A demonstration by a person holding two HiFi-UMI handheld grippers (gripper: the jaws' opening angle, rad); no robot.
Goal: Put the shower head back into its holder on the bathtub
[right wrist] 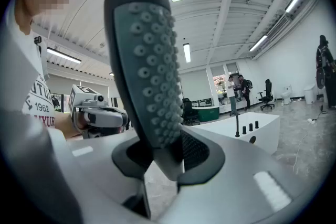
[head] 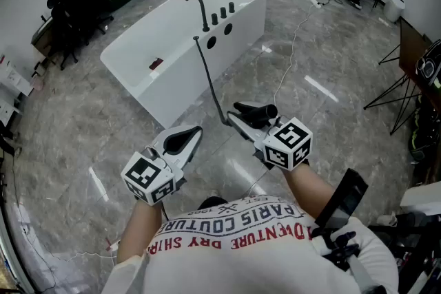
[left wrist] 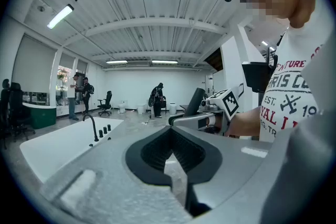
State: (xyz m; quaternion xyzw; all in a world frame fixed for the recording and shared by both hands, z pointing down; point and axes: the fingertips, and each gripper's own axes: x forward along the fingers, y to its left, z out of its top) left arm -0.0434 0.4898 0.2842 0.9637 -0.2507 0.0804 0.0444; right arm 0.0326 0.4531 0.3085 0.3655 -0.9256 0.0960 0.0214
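Note:
The white bathtub (head: 172,51) stands on the floor ahead of me, with a black arched faucet (head: 198,7) and knobs on its near-right end. A black hose (head: 210,82) runs from that end down to the dark shower head (head: 256,112). My right gripper (head: 241,117) is shut on the shower head. In the right gripper view the studded shower head (right wrist: 149,71) rises steeply from between the jaws of the right gripper (right wrist: 163,157), and the bathtub (right wrist: 252,128) lies beyond at the right. My left gripper (head: 195,133) is shut and holds nothing; the left gripper (left wrist: 170,134) shows the same in its own view.
Marbled grey floor surrounds the tub. Office chairs (head: 72,7) and a counter stand at the far left, tripod legs (head: 396,89) and equipment at the right. A white cable (head: 289,51) trails across the floor. People (left wrist: 79,94) stand far off behind the tub.

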